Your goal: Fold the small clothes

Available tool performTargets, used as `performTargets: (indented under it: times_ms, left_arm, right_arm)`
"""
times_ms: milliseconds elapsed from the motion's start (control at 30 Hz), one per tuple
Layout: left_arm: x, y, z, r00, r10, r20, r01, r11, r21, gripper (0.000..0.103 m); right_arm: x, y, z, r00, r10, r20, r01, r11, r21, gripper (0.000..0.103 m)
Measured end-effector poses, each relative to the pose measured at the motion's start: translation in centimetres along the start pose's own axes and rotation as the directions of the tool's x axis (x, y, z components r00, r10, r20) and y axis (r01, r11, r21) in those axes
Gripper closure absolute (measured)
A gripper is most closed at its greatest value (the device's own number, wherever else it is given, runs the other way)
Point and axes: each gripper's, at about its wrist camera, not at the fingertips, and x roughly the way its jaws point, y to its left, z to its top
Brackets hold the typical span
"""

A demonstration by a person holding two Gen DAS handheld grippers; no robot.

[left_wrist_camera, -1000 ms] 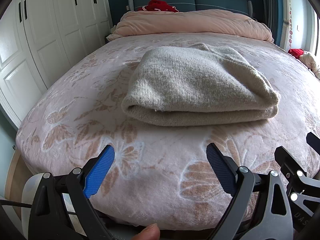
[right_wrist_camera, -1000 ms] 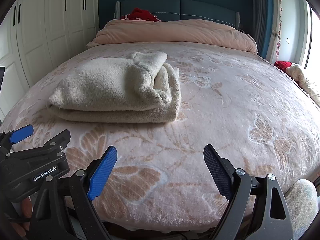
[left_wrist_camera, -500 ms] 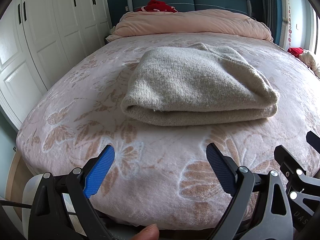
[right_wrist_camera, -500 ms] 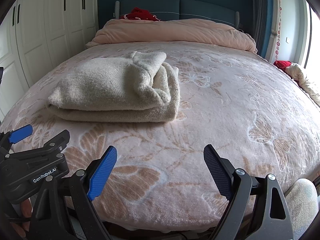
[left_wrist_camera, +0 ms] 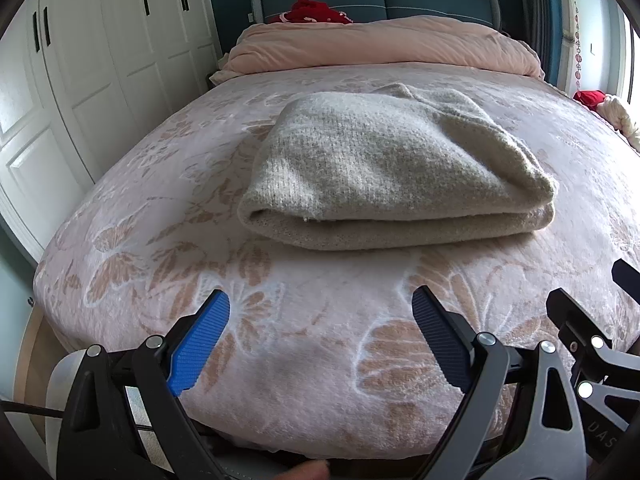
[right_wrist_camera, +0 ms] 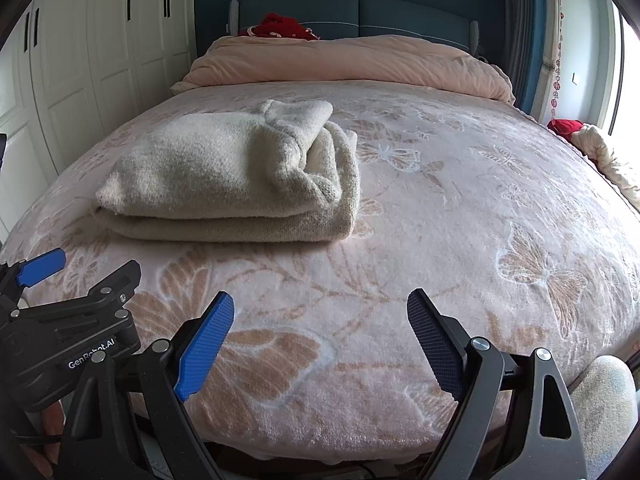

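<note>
Left wrist view: folded cream sweater point(left_wrist_camera: 396, 176) at frame centre on floral blanket point(left_wrist_camera: 312, 320), left gripper point(left_wrist_camera: 320, 336) spread apart, empty, "DAS" lettering lower right; right wrist view: sweater point(right_wrist_camera: 232, 180) centre-left, right gripper point(right_wrist_camera: 320, 340) parted, empty, "GenRobot.AI" lower left, red characters on wardrobe doors point(right_wrist_camera: 120, 40) upper left.

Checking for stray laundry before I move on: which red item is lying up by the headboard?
The red cloth behind the peach duvet, against the blue headboard. The other red item lies off the bed's right edge, near the window.
</note>
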Motion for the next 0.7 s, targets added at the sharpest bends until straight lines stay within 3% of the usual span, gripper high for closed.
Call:
performTargets:
  times_ms: [300, 700]
  left_arm:
    - [-0.47, -0.22, -0.14, 1.0, 0.004, 0.028, -0.004, 1.0, 0.006, 0.013]
    - [-0.27, -0.5, -0.07, 1.0, -0.003, 0.008, 0.003, 1.0, 0.028, 0.013]
  right_arm:
    - [-0.08, -0.03, -0.12, 1.0, 0.0, -0.001, 0.0, 1.0, 0.0, 0.017]
    - [-0.06, -0.2, -0.04, 1.0, 0.002, -0.003, -0.002, 1.0, -0.001, 0.017]
